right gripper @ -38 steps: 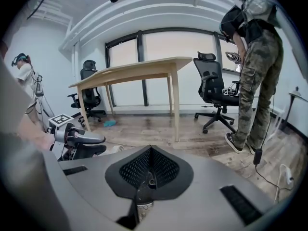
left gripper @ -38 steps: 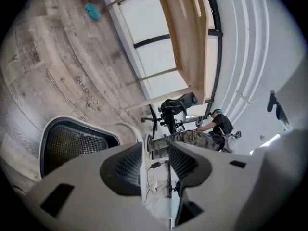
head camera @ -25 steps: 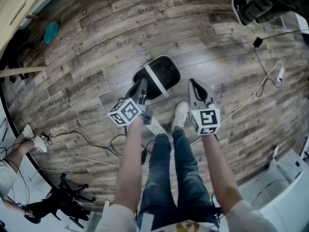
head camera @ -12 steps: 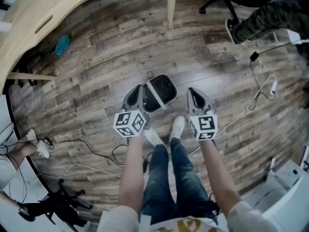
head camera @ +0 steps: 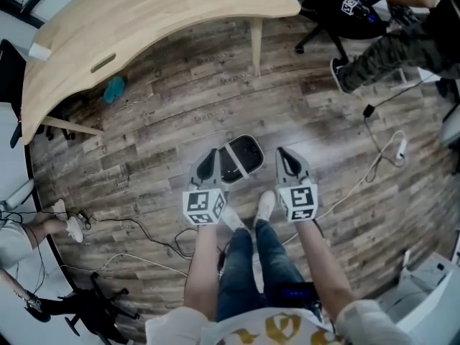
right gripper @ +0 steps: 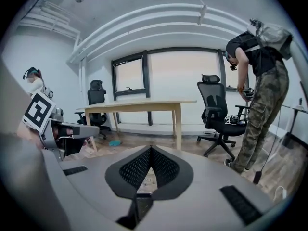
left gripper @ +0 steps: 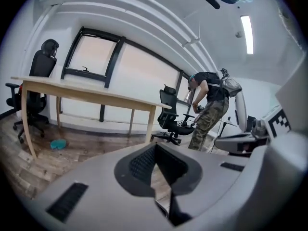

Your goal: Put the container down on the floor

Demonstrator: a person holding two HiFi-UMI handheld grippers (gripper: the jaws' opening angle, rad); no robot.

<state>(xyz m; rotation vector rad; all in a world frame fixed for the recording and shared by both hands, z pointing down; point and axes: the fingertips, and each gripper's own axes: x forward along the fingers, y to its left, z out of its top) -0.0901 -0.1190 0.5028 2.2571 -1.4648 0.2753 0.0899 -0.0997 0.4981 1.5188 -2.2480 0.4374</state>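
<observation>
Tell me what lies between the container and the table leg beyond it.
Only bare wooden floor, seen in the head view: nothing lies between the container and the table leg.

A wooden table (head camera: 144, 13) stands near an office chair (head camera: 345, 7).

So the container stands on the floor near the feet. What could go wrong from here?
1. The container sits just ahead of the white shoes, so a step forward could kick it or tip it over.
2. Loose cables lie on the floor on both sides of the feet, so a step back or sideways might catch one and cause a stumble.
</observation>
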